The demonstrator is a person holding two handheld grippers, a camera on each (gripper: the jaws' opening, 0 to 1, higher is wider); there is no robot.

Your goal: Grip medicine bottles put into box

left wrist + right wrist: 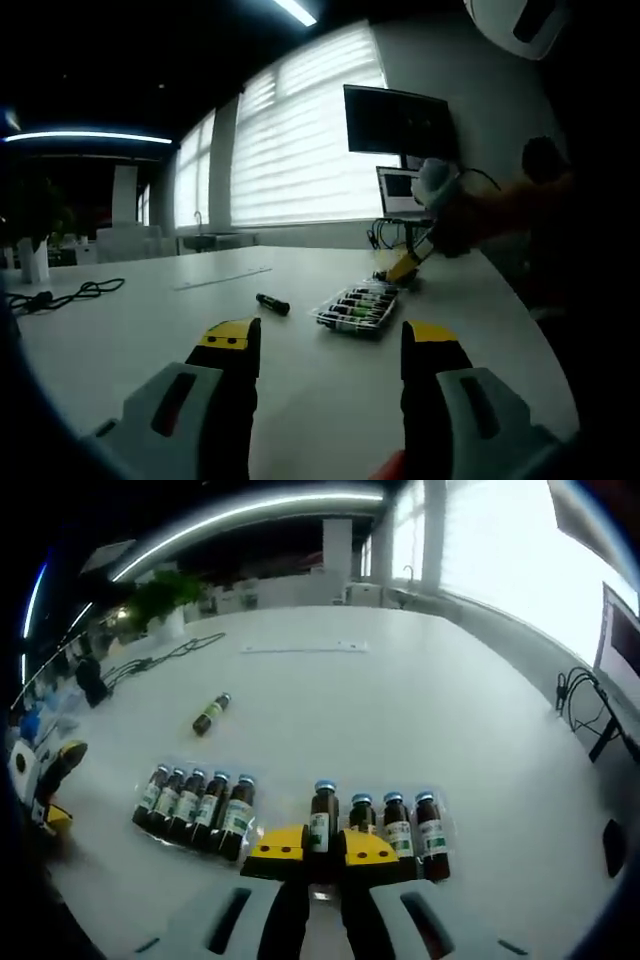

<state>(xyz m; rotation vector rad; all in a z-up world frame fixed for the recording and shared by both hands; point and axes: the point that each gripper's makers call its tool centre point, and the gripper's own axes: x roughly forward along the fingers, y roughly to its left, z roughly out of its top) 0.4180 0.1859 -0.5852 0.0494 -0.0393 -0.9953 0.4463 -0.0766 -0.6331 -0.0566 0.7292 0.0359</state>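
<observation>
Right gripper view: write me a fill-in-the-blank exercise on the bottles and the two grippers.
1. The right gripper is shut on a ____.
2. One loose bottle lies on the white ____, apart from the tray.
3. The left gripper has its jaws ____ and holds nothing.
4. The bottles in the tray left of the right gripper number ____.

Missing words: bottle; table; open; five

Dark glossy glass bottles [323,820] in a clear plastic box [300,825] on a smooth matt white table [400,710].
</observation>
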